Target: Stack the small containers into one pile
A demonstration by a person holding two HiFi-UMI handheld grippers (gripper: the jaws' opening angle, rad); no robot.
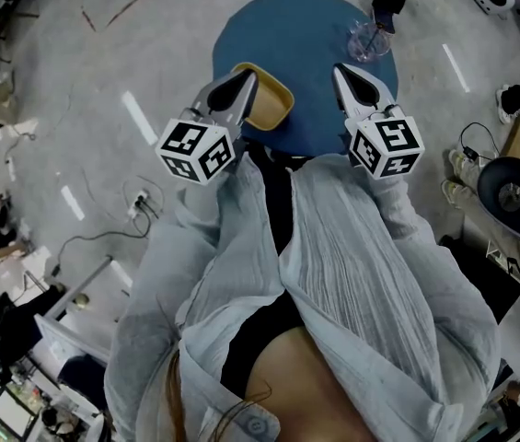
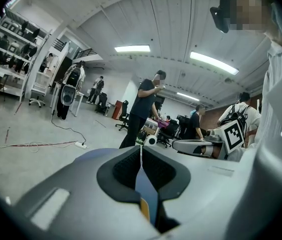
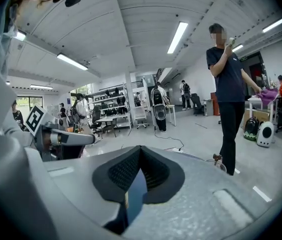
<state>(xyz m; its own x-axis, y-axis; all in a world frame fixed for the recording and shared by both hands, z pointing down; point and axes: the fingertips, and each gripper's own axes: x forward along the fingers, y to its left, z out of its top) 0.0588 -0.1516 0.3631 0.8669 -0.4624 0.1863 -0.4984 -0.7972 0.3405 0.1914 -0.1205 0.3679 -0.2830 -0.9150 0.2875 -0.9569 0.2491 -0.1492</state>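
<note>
Jaws of the left gripper (image 1: 248, 77) and right gripper (image 1: 341, 70) are closed and empty. A yellow container (image 1: 274, 105) sits at eight o'clock on the blue table (image 1: 301, 26), by the left tip; a clear container (image 1: 367, 40) sits at two o'clock.

No words, numbers or brand names can be read in any view. The only printed signs are black-and-white square code patterns on the left marker cube (image 1: 197, 150) and the right marker cube (image 1: 385, 147). A small round mark on the person's shirt (image 1: 258, 425) is perhaps a logo, too blurred to read.
</note>
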